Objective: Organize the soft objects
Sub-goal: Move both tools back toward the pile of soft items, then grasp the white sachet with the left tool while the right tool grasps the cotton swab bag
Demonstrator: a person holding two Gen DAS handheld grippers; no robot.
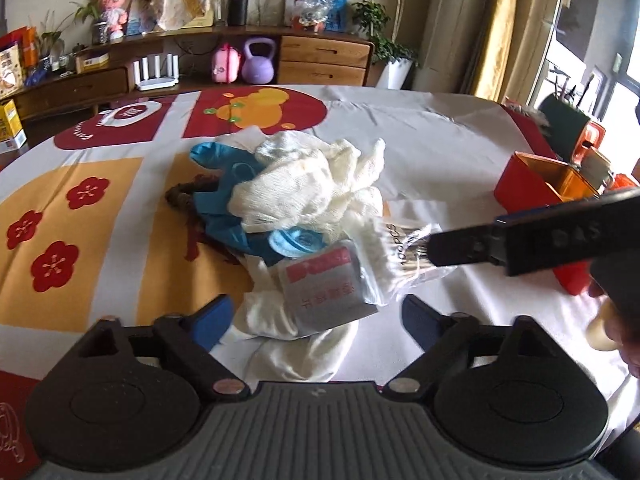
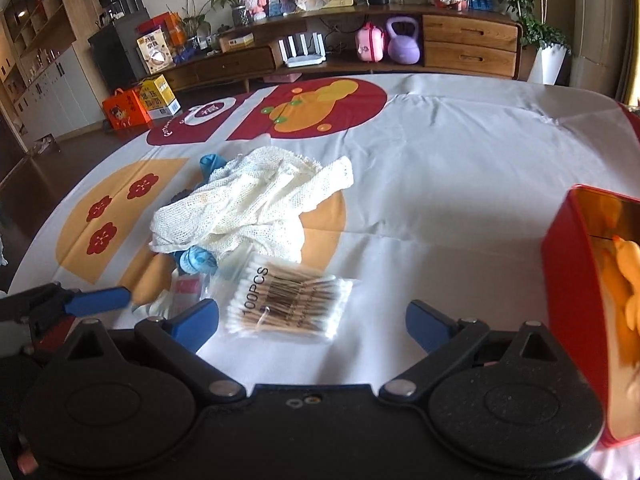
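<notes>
Blue-tipped fingers of the right gripper [image 2: 312,322] stand spread apart and empty, straddling the pack of cotton swabs [image 2: 286,300] lying on the bench [image 2: 460,184]. Spread and empty too, the left gripper [image 1: 316,320] hovers over a grey sachet [image 1: 326,290] at the near edge of the pile. Most of the work seems left: white mesh cloth [image 2: 244,208] and blue gloves [image 1: 224,188] lie heaped together, unsorted. Well to the right, the red tin [image 2: 572,280] holds something yellow, perhaps the only item put away.
</notes>
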